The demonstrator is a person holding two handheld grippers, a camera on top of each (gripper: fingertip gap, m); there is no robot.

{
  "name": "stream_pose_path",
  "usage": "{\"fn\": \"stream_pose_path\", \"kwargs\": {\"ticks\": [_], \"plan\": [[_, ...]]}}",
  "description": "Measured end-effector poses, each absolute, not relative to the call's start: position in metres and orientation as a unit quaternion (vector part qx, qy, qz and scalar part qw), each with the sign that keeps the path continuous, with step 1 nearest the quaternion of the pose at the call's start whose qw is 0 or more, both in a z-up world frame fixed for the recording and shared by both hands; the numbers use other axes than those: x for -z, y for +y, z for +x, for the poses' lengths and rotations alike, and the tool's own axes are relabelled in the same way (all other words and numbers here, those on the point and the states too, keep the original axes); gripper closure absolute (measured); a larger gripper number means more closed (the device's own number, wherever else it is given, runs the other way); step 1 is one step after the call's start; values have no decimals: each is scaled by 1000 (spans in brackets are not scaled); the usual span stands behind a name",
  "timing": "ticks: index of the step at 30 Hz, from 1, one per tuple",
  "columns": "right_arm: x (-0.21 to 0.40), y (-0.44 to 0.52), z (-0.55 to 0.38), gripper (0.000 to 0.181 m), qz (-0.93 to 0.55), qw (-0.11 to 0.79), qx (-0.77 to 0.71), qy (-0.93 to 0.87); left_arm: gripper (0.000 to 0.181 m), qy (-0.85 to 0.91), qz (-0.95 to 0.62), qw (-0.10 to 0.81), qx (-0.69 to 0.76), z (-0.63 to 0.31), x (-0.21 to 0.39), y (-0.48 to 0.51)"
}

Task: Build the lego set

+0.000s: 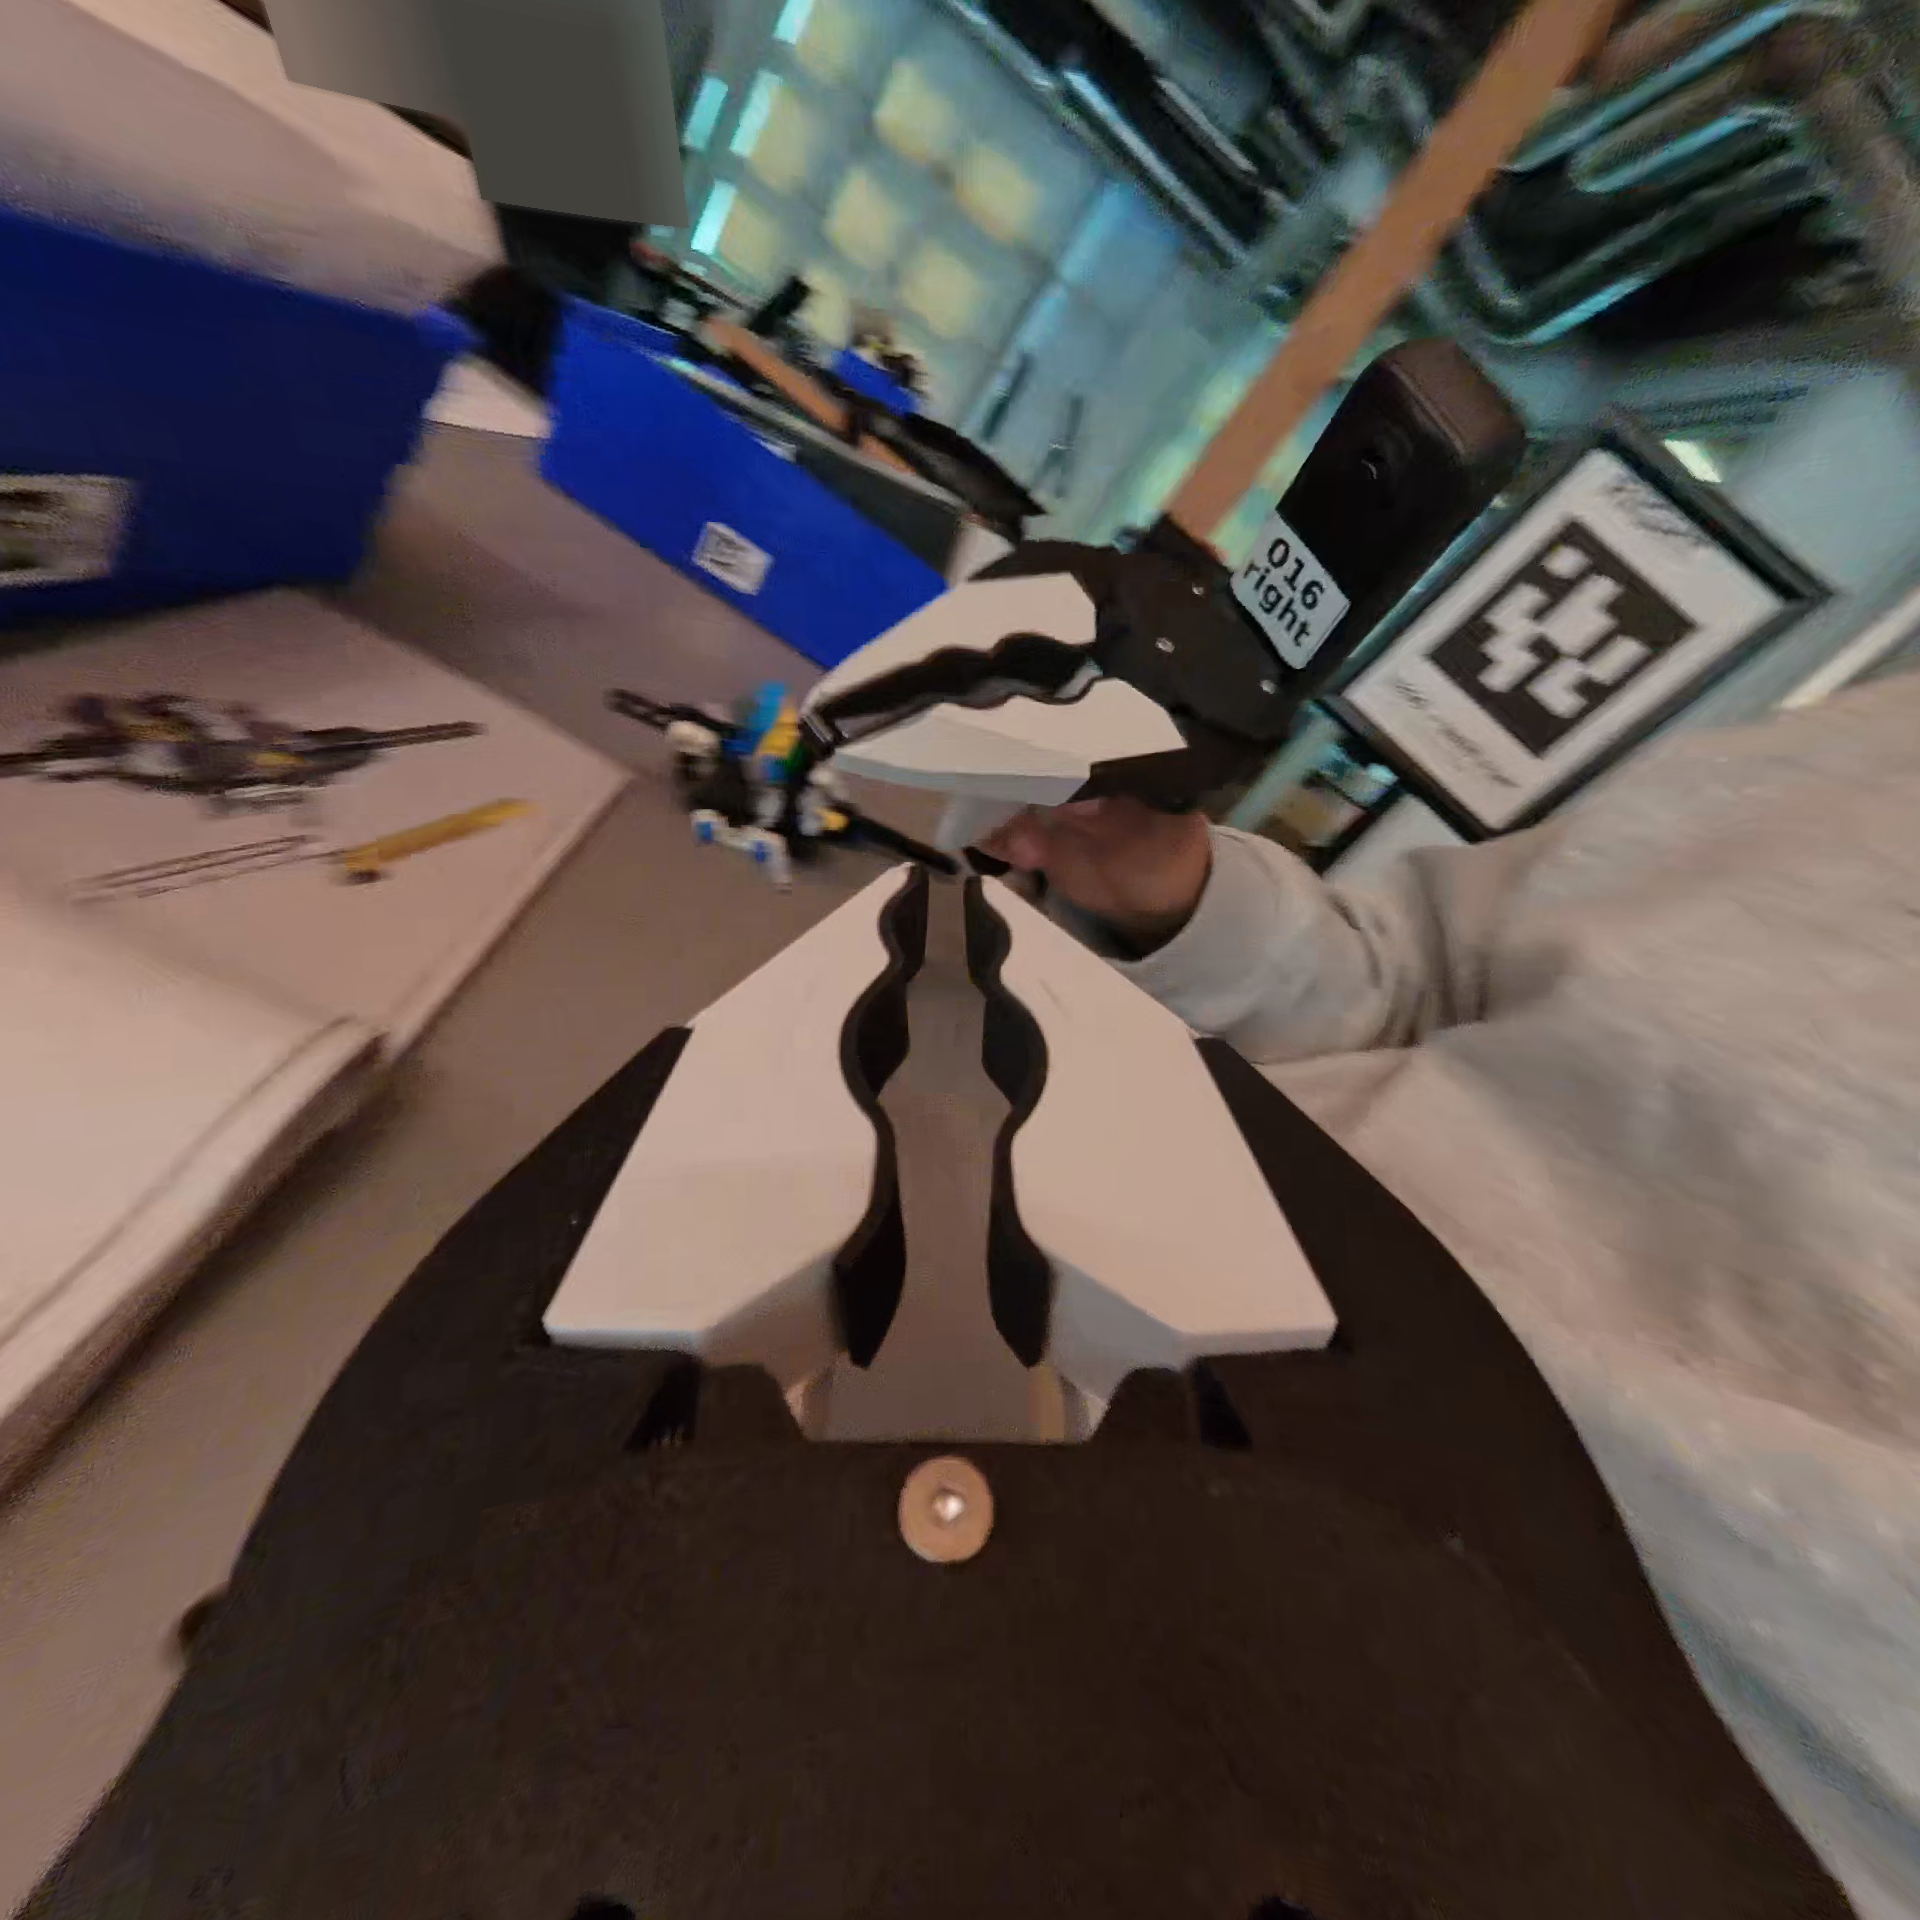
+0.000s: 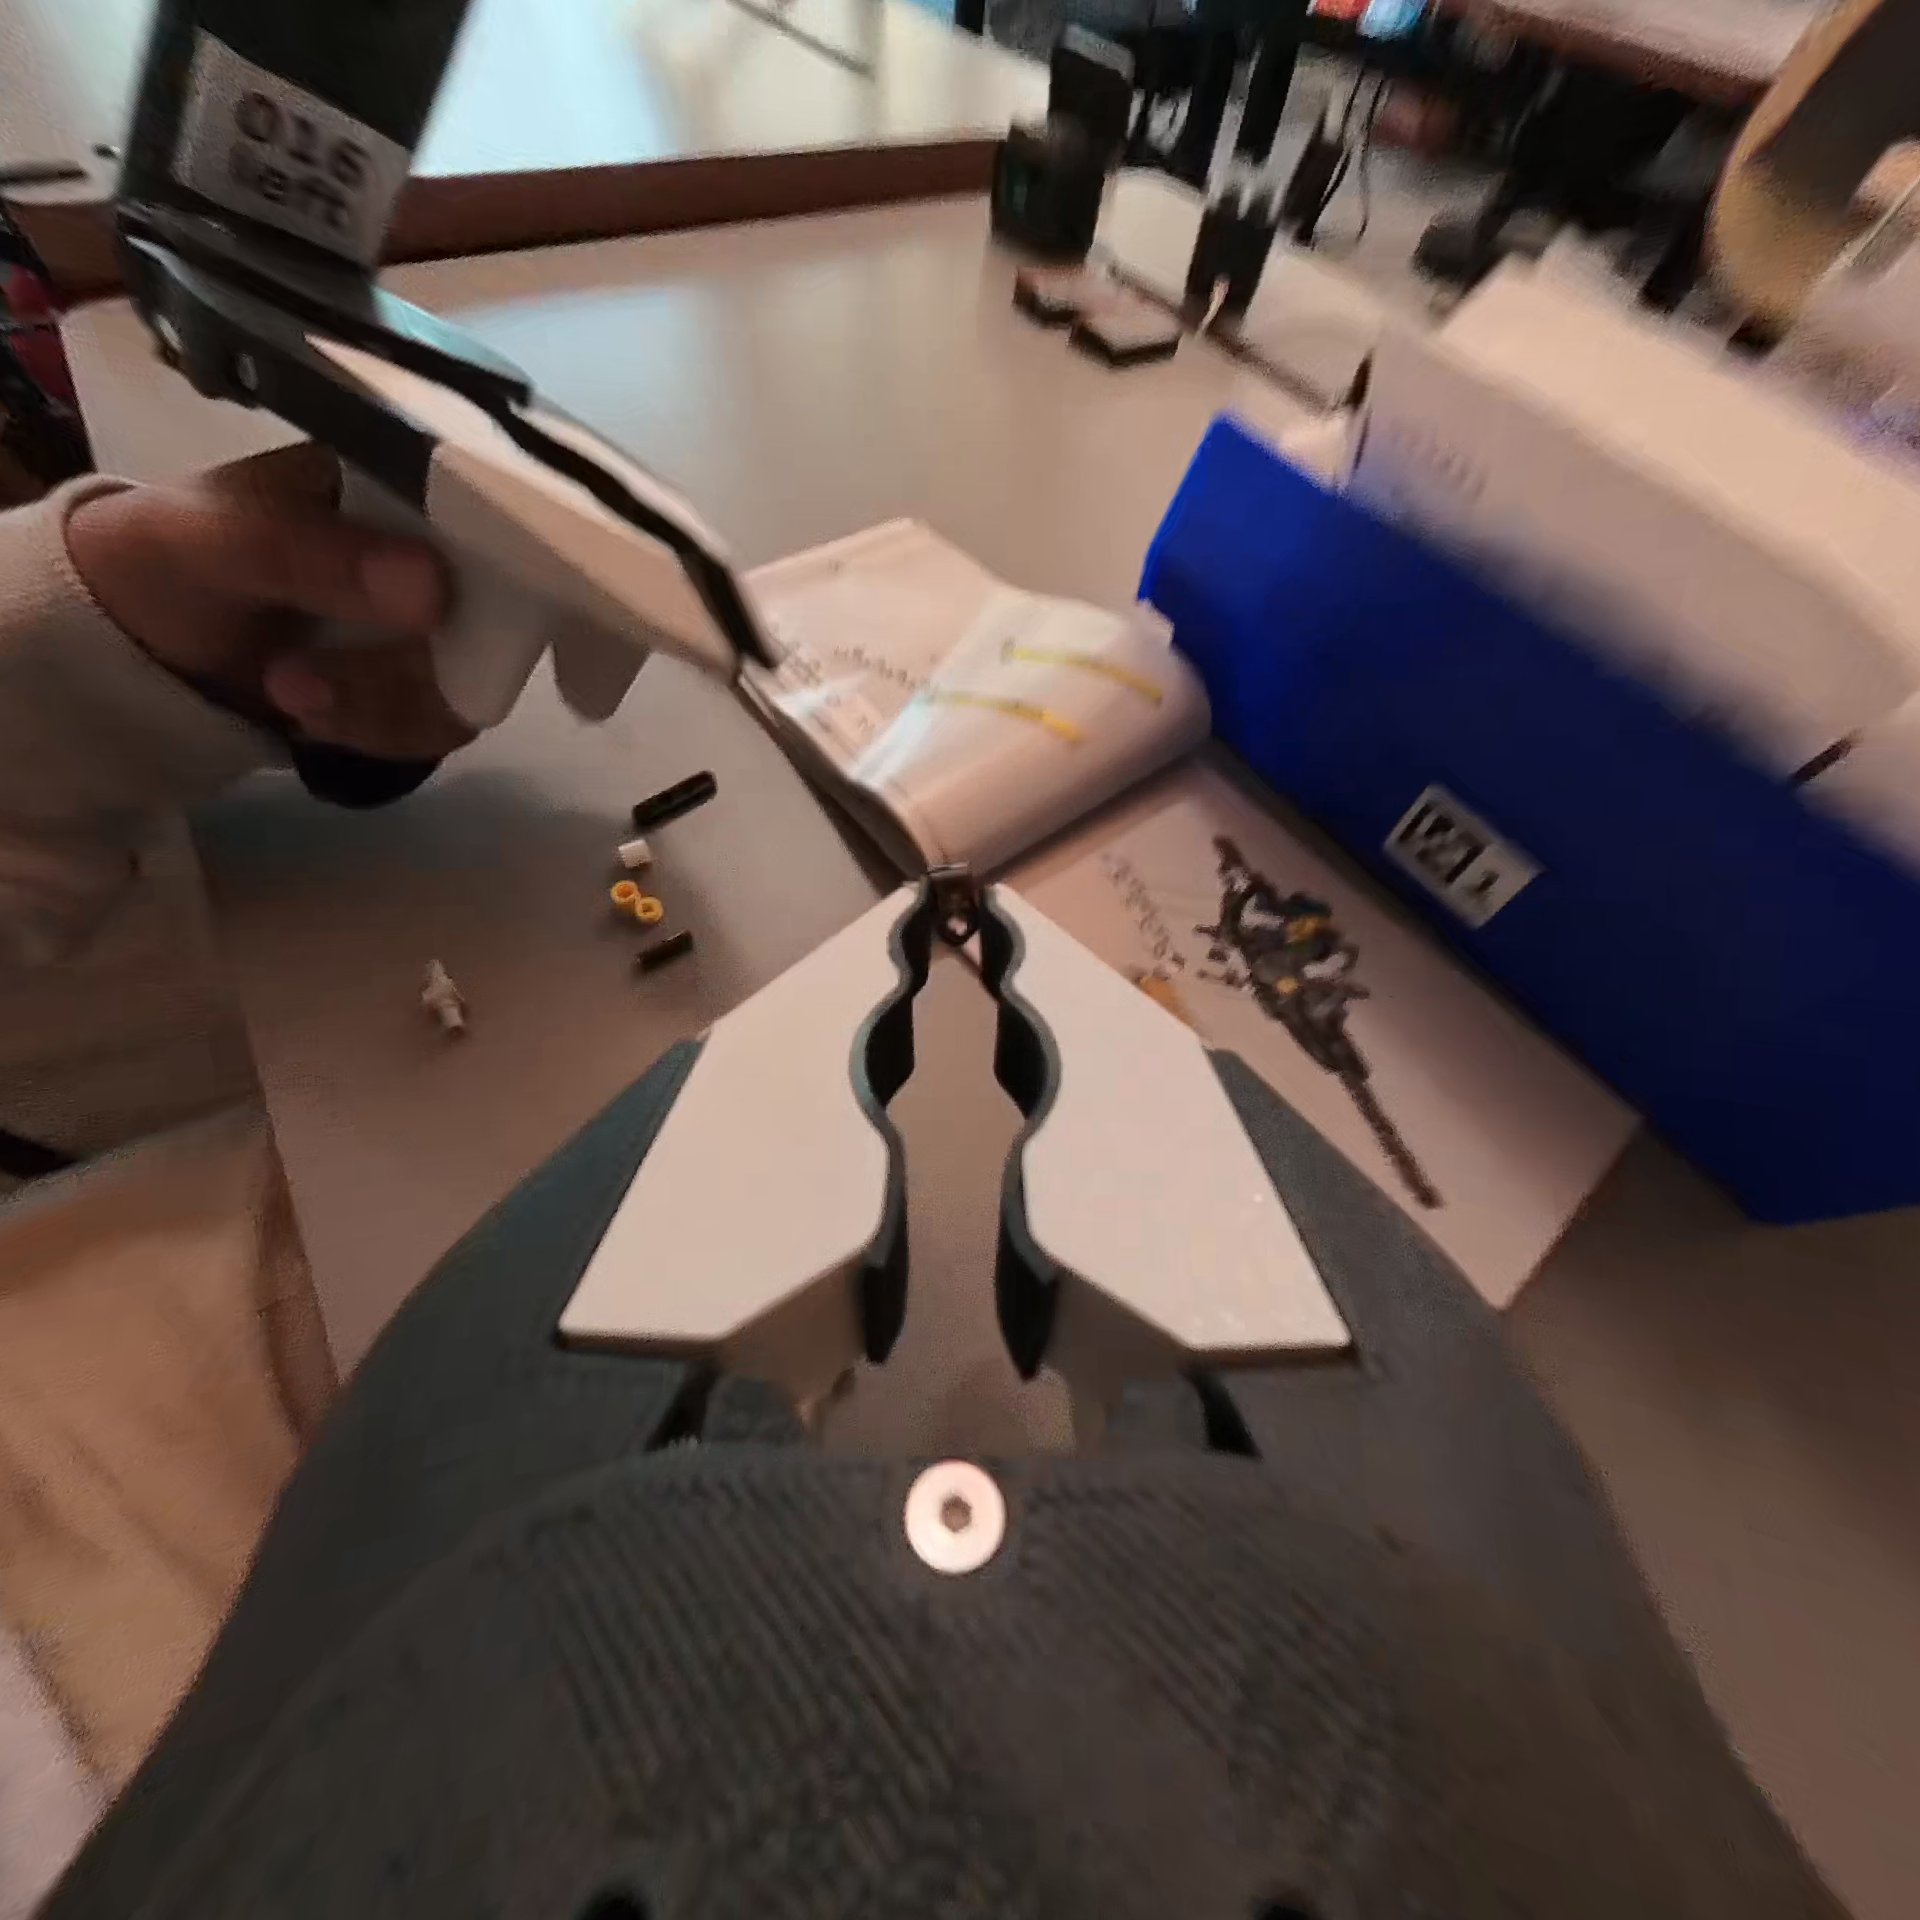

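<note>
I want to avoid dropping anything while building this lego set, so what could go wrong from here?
1. The right gripper pinches a small dark piece only at its very tips. The views are blurred, so things seem to be moving, and the piece could slip out.
2. The left gripper is close to it, so the tips might bump.
3. The loose small parts lie on the table below the left hand and could be swept away.

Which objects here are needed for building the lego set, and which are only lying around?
Needed:
open instruction booklet
half-built black lego model
small loose yellow, black and white lego pieces
small dark piece in right gripper

Lying around:
blue storage bin
framed black-and-white marker board
</note>
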State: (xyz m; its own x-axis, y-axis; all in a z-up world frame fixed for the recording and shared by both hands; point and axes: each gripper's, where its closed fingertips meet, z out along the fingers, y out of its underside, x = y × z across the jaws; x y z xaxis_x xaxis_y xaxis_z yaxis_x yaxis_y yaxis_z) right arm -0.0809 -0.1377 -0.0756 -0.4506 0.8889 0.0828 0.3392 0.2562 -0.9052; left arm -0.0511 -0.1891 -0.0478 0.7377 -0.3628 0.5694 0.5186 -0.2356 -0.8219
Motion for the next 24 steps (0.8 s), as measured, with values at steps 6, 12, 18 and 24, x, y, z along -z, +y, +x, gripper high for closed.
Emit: {"fn": "stream_pose_path", "kwargs": {"ticks": [6, 12, 18, 24], "plan": [[15, -158, -53, 175, -331, 424, -464, -704, 165, -9, -699, 608, 377, -11, 44, -168], [0, -165, -25, 175, -350, 367, -561, -655, 163, 16, -672, 611, 417, 3, 34, -171], [12, -174, -22, 175, -368, 332, -587, -640, 160, 6, -666, 625, 406, -5, 31, -173], [16, -187, -26, 175, -367, 295, -613, -634, 159, 8, -666, 623, 409, -5, 32, -173]]}}
